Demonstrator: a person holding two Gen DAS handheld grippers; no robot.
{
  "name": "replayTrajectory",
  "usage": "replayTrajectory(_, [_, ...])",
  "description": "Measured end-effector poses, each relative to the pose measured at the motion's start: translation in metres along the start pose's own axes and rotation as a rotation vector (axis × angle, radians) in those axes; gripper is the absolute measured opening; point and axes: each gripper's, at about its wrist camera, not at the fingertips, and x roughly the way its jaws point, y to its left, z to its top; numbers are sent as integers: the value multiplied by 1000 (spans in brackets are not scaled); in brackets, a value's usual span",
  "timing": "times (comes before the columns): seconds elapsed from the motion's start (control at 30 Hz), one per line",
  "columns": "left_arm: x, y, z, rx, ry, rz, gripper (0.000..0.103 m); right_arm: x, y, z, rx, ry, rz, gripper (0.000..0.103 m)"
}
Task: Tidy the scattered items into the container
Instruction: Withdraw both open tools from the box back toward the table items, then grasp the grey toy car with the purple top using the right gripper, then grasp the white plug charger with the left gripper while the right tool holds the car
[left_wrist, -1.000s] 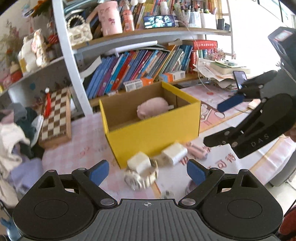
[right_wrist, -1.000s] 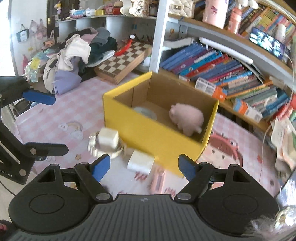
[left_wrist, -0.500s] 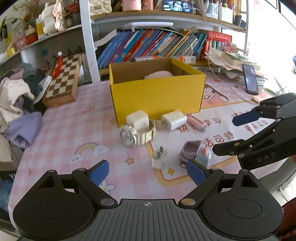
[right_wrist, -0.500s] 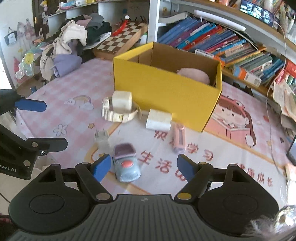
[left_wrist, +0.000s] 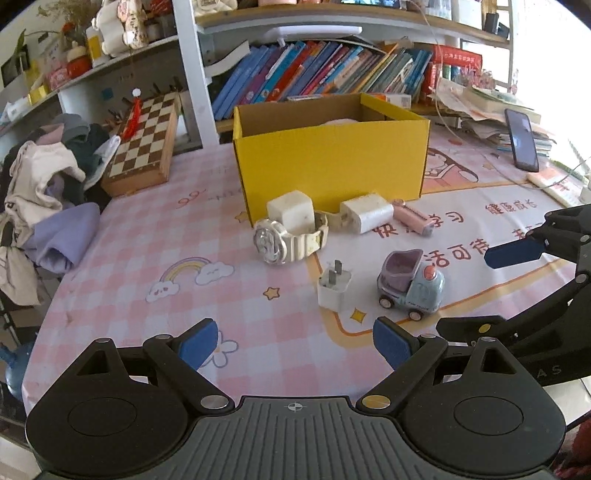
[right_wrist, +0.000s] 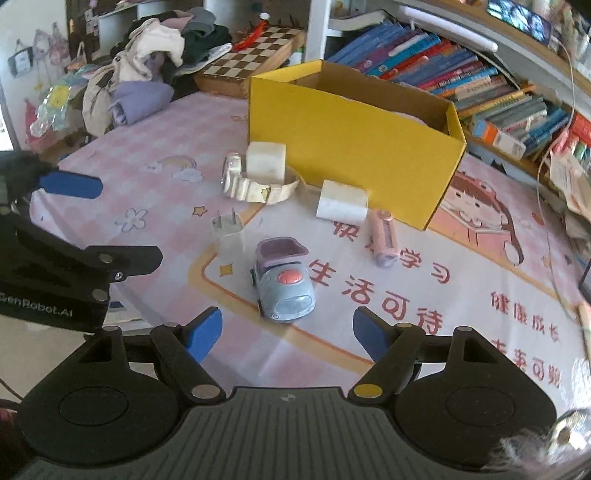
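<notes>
My left tongs (left_wrist: 293, 341) stand wide with nothing between them, above the pink checked cloth of the table (left_wrist: 155, 236); my right tongs (right_wrist: 287, 328) are also wide and hold nothing; the toy car (right_wrist: 282, 282) lies just ahead of them, between the blue tips, its nose toward me; the white plug adapter (right_wrist: 228, 230) stands just beside the car on its left, pins up; from the left tongs the car (left_wrist: 410, 290) sits ahead and to the right, the adapter (left_wrist: 333, 286) nearly straight ahead; on the body of the left tongs I read "GenRobot.AI", and the cloth carries large red Chinese characters; farther lie the cream wristwatch (left_wrist: 286, 238) with a white cube (left_wrist: 291, 211) inside its strap, a white charger block (left_wrist: 366, 213) and a pink tube (left_wrist: 412, 221), all near the front wall of the yellow box (left_wrist: 332, 162); inside the box only a pale pink rounded thing shows above the rim, I cannot tell what.
</notes>
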Motion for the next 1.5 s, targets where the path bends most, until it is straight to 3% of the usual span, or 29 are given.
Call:
replayTrajectory(0.17, [4, 4, 0, -22, 12, -26, 93, 7, -5, 2, 16, 16, 10, 77])
replayTrajectory(0.37, [8, 5, 1, -31, 5, -30, 92, 18, -8, 6, 14, 43, 26, 59])
replayTrajectory(0.77, [14, 9, 7, -56, 11, -55, 91, 45, -16, 18, 27, 89, 75, 55])
replayTrajectory(0.93, [21, 8, 10, -63, 30, -63, 91, 56, -18, 23, 21, 103, 99, 42])
replayTrajectory(1.23, [41, 0, 15, -65, 57, -107, 91, 54, -33, 22, 28, 101, 62, 42])
replayTrajectory(1.4, [57, -7, 20, -36, 75, -105, 73, 53, -41, 19, 29, 106, 34, 42])
replayTrajectory(1.5, [64, -8, 22, -41, 84, -117, 71, 53, -47, 17, 38, 113, 14, 42])
